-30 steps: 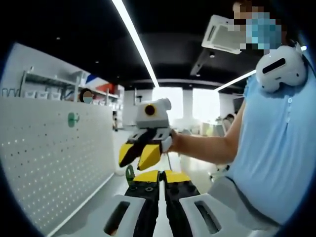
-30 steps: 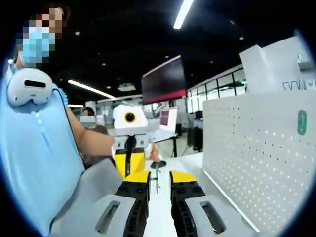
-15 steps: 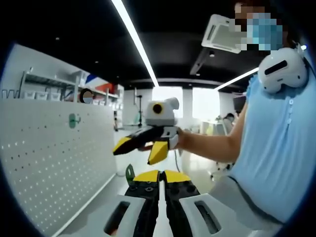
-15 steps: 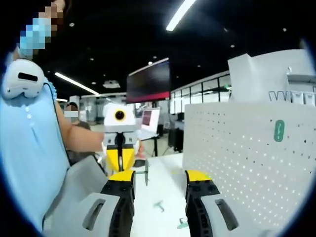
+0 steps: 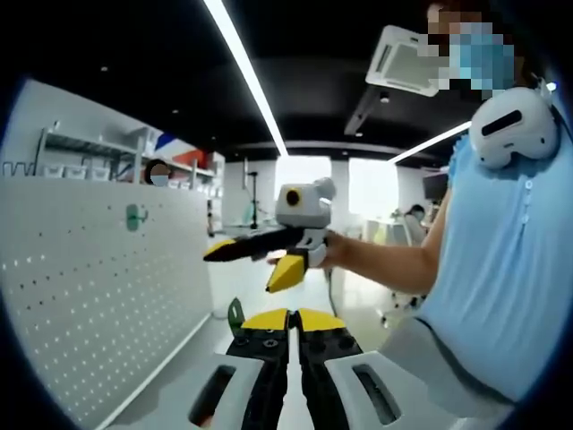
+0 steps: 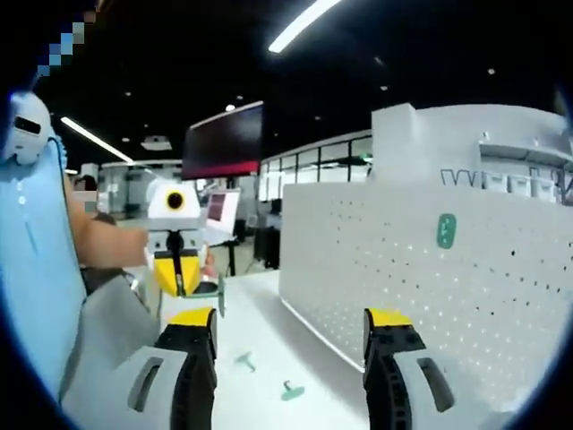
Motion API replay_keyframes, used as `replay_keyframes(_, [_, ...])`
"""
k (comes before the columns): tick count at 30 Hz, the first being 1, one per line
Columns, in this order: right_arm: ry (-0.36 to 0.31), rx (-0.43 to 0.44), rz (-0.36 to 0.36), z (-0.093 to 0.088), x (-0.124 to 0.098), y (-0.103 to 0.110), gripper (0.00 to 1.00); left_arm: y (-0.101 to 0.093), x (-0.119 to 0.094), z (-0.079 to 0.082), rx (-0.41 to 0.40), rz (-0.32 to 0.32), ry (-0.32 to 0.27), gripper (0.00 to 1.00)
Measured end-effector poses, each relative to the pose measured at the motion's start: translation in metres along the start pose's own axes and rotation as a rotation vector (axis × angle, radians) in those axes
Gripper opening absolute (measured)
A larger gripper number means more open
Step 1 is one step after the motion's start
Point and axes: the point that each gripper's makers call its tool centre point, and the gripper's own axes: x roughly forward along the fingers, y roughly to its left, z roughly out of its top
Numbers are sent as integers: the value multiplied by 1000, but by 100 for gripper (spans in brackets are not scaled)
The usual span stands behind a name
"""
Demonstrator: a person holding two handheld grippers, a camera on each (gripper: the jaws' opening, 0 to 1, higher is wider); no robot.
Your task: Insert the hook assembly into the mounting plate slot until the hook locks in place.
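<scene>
Holding the hook [image 6: 219, 294] upright in closed jaws, the left gripper [image 6: 179, 276] sat left of the pegboard [image 6: 403, 269]; the right gripper [image 6: 291, 358] gaped empty.

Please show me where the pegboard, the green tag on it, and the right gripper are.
Pegboard [image 6: 466, 296]: right gripper view, perforated face.
Green tag [image 6: 446, 230]: right gripper view, its middle.
Right gripper [image 5: 252, 264]: left gripper view, gap between the yellow tips.

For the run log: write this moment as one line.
left gripper: shut on green hook | right gripper: open | pegboard: upright | green parts: on table
</scene>
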Motion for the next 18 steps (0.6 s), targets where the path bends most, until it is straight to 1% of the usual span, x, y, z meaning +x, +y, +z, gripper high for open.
replay_keyframes(2, [0,-20,-31,1,-2,-3,73,0,0,0,0,0,-1,2])
replay_keyframes(3, [6,-14,-48,0,-3,-5,75,0,0,1,0,-1,-2,2])
replay_keyframes(4, [-4,-16,-58,2,-4,-6,77,-1,0,0,1,-1,-1,2])
replay_keyframes(5, [1,-8,-94,1,-5,-12,79,-1,0,0,1,-1,0,2])
replay_keyframes(6, [19,-9,-121,-2,-7,-16,82,-1,0,0,-1,-2,0,2])
replay_keyframes(7, [32,-31,-134,-4,-8,-18,82,-1,0,0,0,-1,1,2])
replay_keyframes(9, [48,-38,-174,-6,-9,-25,85,0,-1,-1,-2,0,2,2])
replay_keyframes(11, [44,-39,-175,-6,-11,-28,86,1,-1,-2,-5,1,3,2])
replay_keyframes(14, [36,-27,-213,-4,-16,-35,89,3,-1,-2,-6,3,4,2])
replay_keyframes(18, [43,-33,-230,-4,-19,-39,89,8,-2,-3,-10,7,6,2])
